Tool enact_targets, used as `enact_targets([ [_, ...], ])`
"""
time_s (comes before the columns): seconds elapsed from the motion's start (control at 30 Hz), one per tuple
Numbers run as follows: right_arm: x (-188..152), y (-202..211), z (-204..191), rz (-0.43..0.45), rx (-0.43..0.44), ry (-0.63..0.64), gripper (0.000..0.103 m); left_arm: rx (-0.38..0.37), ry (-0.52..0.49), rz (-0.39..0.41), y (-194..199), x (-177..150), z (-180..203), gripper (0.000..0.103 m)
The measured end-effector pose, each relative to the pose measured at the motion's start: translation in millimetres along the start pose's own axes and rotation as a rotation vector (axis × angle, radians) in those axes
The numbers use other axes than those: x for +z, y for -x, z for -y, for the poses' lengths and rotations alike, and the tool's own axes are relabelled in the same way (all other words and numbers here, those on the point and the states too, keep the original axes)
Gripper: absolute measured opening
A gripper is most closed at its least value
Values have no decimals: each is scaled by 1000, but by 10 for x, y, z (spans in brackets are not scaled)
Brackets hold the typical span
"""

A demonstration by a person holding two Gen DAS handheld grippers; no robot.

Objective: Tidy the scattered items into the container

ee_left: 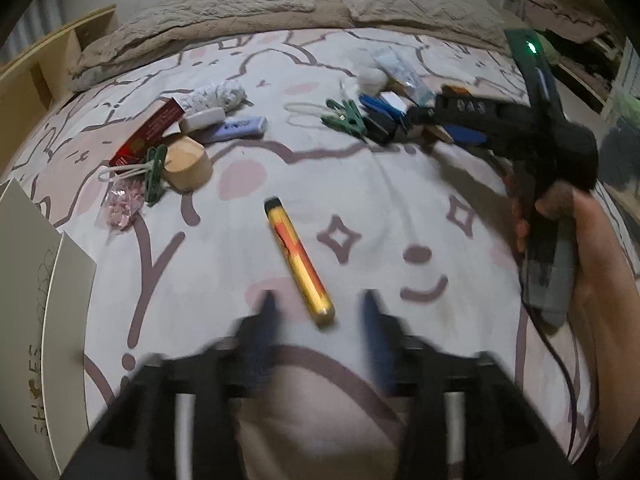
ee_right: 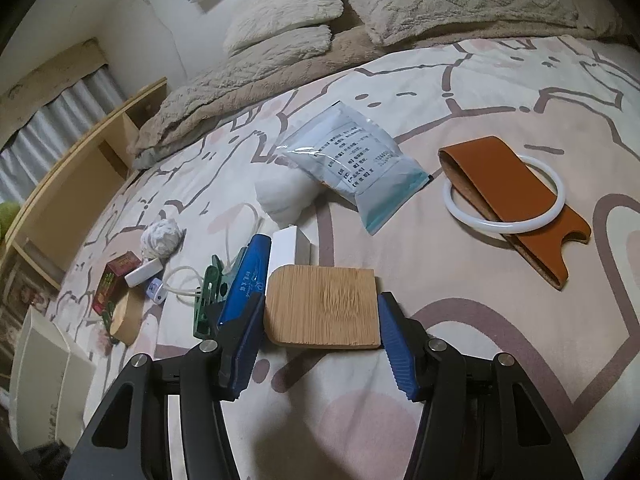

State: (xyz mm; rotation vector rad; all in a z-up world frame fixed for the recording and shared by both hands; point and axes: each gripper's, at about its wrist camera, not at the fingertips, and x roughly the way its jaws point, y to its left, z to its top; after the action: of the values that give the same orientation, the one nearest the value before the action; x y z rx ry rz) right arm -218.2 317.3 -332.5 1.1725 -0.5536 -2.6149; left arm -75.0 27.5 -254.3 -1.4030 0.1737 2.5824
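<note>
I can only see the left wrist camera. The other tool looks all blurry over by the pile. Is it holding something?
Observer: Yes. The right tool is shut on a flat bamboo board, with one pad on each side edge.
Operator: Is anything hiding behind it?
Observer: A brown leather sleeve lies farther out on the bedspread.
Operator: Just that?
Observer: No, the sleeve also covers part of a white ring.

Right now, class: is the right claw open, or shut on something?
Shut on the bamboo block: the right claw has a blue pad pressed against each of its side edges.
</note>
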Motion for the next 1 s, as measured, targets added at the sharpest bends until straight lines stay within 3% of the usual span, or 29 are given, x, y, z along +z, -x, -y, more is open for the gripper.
enact_targets([
  [0.13, -30, 20, -23, -1, -9, 14, 57, 0, 30, 26, -50, 104, -2, 53],
  [0.3, -88, 52, -70, -4, -28, 38, 57, -4, 37, -1, -217, 149, 22, 51],
  [0.43, -169, 101, -116, -8, -43, 56, 57, 8, 18, 5, -230, 167, 49, 26],
  [0.5, -207, 142, -145, -6, -53, 67, 57, -10, 17, 3, -206, 158, 58, 23],
  [0.63, -299, 243, -181, 7, -71, 78, 57, -32, 3, 1, -159, 100, 90, 21],
  [0.83, -424, 364, -136, 0, -80, 52, 42, -82, -5, -2, -46, 13, 131, 20],
  [1.0, -508, 431, -170, -11, -85, 67, 41, -114, -25, 3, 60, -63, 181, 20],
])
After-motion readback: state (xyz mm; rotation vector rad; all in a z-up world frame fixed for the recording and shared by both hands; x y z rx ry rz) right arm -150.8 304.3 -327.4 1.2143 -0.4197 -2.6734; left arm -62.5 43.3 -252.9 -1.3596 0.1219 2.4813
